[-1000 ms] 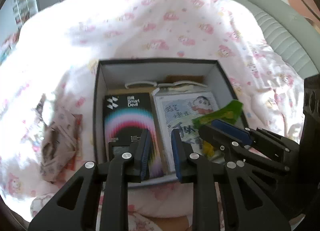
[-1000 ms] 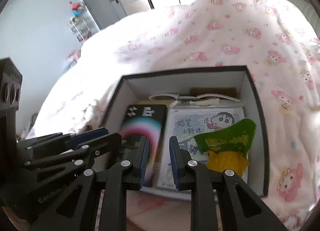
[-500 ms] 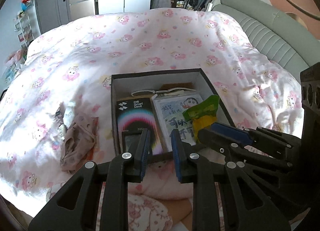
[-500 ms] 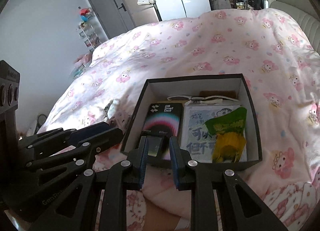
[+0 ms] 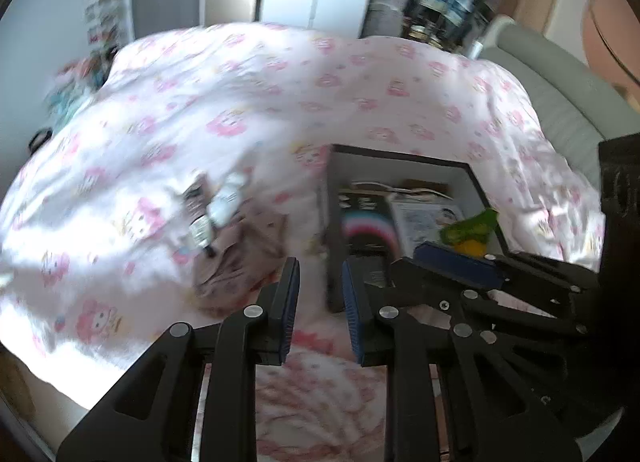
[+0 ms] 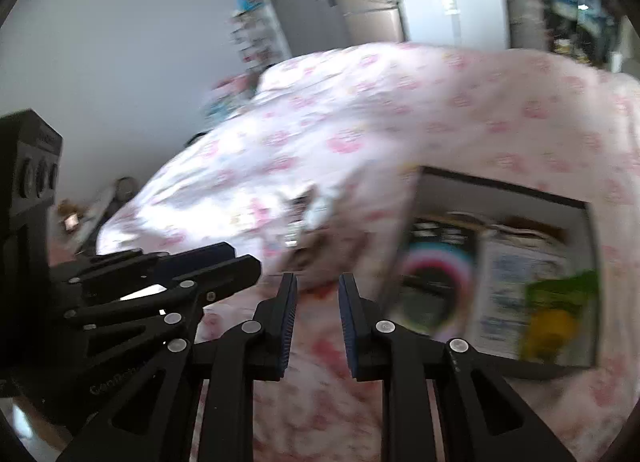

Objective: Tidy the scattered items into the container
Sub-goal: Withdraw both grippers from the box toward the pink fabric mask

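Fingers of left gripper (image 5: 318, 304): opening, modest gap, nothing between the pads. Fingers of right gripper (image 6: 317, 316): narrow gap, likewise empty.

Progress, judged from present layout:
- Done: box (image 5: 400, 159) on the pink-print quilt (image 5: 280, 101) already loaded with a black rainbow-print carton (image 5: 366, 227), a cartoon booklet (image 5: 424, 217), a green-and-yellow packet (image 5: 472, 227), and flat pale items along the far wall.
- Left: crumpled pinkish-brown cloth (image 5: 236, 262) just beside the box's left wall, plus a small cluster (image 5: 212, 209) at the cloth's far edge, possibly small bottles or tubes; motion blur prevents identification.
- Neither gripper in contact with any of these.

View differences:
- Left wrist view: cloth shown whole, ahead of its fingers; grey padded headboard (image 5: 568, 101) at right; box contents partly hidden behind the right gripper.
- Right wrist view: box (image 6: 520, 189) interior unobstructed; cloth (image 6: 316, 258) mostly hidden behind the fingertips; floor clutter beyond the bed's left edge.
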A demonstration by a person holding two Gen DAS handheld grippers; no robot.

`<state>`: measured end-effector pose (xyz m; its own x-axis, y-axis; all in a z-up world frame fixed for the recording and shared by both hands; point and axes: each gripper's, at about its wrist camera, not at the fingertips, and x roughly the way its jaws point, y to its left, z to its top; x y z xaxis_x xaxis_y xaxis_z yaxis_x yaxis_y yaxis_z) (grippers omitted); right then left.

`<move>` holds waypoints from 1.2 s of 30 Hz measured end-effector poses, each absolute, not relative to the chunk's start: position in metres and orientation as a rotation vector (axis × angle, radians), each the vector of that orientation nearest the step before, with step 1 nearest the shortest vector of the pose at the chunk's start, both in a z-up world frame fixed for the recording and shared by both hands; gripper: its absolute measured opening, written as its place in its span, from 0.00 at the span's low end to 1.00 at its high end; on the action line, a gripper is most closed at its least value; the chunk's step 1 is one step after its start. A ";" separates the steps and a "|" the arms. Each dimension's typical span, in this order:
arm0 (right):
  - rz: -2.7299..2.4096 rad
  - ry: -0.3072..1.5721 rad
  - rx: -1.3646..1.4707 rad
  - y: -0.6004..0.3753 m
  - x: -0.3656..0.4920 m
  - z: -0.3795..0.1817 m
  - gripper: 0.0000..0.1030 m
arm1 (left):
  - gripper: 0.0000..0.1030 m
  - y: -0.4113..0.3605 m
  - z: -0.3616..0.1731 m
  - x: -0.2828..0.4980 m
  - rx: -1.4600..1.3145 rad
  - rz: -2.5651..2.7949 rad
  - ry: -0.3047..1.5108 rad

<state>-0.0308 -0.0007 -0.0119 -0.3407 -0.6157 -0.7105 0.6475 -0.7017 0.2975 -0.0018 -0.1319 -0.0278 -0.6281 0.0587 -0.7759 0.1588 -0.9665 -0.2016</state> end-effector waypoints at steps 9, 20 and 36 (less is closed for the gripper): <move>-2.016 0.120 1.252 -0.062 -0.056 -0.066 0.19 | 0.36 -0.222 -0.082 0.008 1.369 -2.572 0.604; -1.934 0.194 1.419 -0.113 -0.088 -0.127 0.35 | 0.38 -0.285 -0.149 -0.011 1.454 -2.441 0.777; -1.826 0.210 1.632 -0.155 -0.120 -0.202 0.44 | 0.56 -0.301 -0.234 -0.075 1.786 -2.380 0.976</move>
<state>-0.1198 -0.1552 -0.2023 0.0076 -0.3685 -0.9296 0.5702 -0.7621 0.3067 -0.0748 -0.3014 -0.2339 -0.3498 0.3477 -0.8699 0.3629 -0.8058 -0.4680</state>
